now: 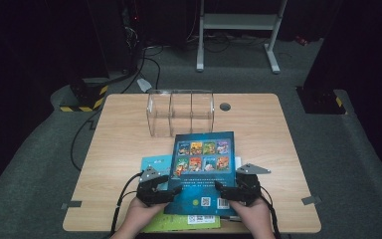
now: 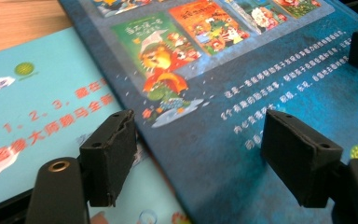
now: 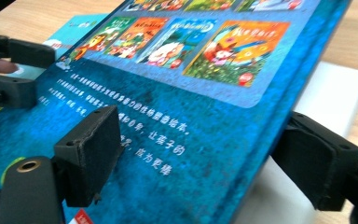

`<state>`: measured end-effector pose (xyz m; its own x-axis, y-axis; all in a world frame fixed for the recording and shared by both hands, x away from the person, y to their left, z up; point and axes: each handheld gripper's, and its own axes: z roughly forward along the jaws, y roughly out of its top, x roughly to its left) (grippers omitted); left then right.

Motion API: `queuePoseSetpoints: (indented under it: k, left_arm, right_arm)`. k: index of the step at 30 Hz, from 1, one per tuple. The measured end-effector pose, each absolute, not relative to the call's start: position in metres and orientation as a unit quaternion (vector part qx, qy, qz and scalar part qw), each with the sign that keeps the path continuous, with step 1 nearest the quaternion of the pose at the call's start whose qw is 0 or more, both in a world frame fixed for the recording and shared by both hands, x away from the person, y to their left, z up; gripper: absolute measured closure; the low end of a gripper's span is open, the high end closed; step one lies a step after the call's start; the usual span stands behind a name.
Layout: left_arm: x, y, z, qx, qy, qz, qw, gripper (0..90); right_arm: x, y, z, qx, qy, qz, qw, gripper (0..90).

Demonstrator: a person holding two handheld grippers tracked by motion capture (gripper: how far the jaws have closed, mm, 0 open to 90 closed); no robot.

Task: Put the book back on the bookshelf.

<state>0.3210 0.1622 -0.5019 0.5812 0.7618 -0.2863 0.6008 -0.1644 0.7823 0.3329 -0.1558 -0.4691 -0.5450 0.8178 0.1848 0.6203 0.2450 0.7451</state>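
Observation:
A dark blue picture book [image 1: 204, 169] [image 2: 242, 93] [image 3: 191, 93] lies back cover up on top of a stack near the table's front edge. My left gripper [image 1: 173, 190] [image 2: 200, 144] is at the book's left edge. One of its jaws is over the cover and the other over a light blue book [image 1: 156, 162] [image 2: 37, 102] beneath; the pads stand apart. My right gripper [image 1: 220, 189] [image 3: 200, 144] straddles the right edge, with one jaw above the cover and one below it, over a white book [image 3: 335, 93]. That edge looks slightly raised. Both grippers are open.
A clear acrylic organizer [image 1: 180, 112] with three compartments stands behind the book, towards the back of the wooden table [image 1: 119, 149]. A green book [image 1: 174, 224] sticks out at the bottom of the stack. A grey grommet [image 1: 225, 106] sits near the back edge.

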Motion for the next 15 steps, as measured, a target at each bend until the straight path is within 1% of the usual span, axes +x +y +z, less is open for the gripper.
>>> queuePoseSetpoints:
  k: [9, 15]
  left_arm:
    - [0.321, 0.1626, -0.5016, 0.761, 0.452, 0.087, 0.457, 20.8]
    - [0.3267, 0.1573, -0.4994, 0.767, 0.452, 0.087, 0.448, 17.4]
  right_arm:
    - [0.3283, -0.1569, -0.4701, 0.468, 0.769, 0.415, 0.13, 19.8]
    - [0.3331, -0.1544, -0.4692, 0.468, 0.775, 0.407, 0.125, 16.8]
